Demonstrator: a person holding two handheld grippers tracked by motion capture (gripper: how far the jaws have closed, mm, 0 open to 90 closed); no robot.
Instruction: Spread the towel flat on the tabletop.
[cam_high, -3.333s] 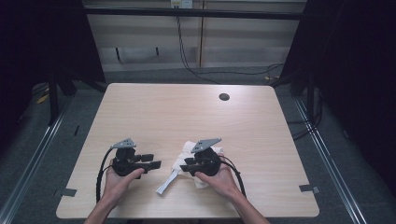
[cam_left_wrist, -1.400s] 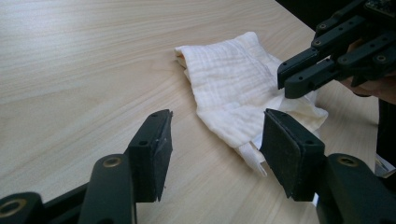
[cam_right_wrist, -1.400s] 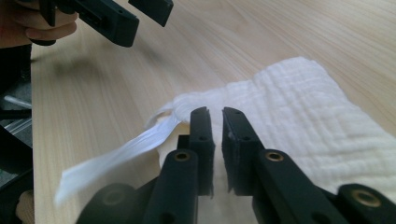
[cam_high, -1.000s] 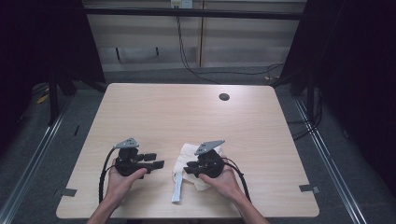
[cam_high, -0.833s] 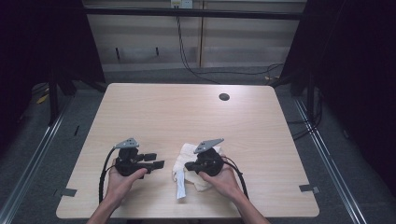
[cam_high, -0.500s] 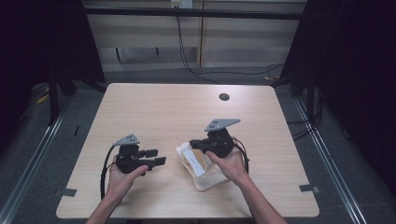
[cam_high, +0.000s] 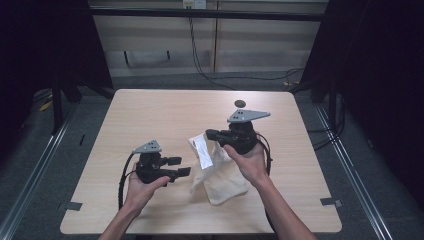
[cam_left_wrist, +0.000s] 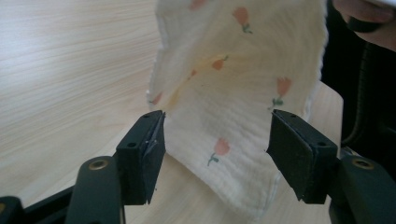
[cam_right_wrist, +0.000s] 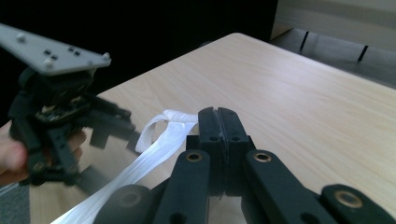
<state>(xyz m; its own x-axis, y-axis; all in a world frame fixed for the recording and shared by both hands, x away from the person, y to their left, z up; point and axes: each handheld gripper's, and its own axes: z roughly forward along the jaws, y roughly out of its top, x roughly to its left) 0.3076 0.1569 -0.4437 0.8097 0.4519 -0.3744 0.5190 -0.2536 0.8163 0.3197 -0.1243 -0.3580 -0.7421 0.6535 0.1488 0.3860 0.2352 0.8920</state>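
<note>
A cream cloth (cam_high: 220, 175) printed with small orange tulips hangs from my right gripper (cam_high: 209, 134), which is shut on its upper edge above the table. A white strip (cam_high: 201, 150) dangles from the same grip and trails off beside the shut jaws as a white strip (cam_right_wrist: 159, 137). The cloth's lower end rests on the table (cam_high: 150, 115). My left gripper (cam_high: 180, 167) is held low at the cloth's left side. Its jaws have just been opening, and the hanging cloth (cam_left_wrist: 233, 88) sits between them at my left gripper (cam_left_wrist: 217, 149) without the pads pressing on it.
A small dark round object (cam_high: 240, 103) lies near the table's far edge. The person's hands and forearms come in from the near edge. Dark floor and metal rails surround the table, with cables trailing behind it.
My right gripper has risen and moved away from the near edge, pulling the cloth up from a heap so it hangs. The left gripper has shifted slightly toward the cloth.
</note>
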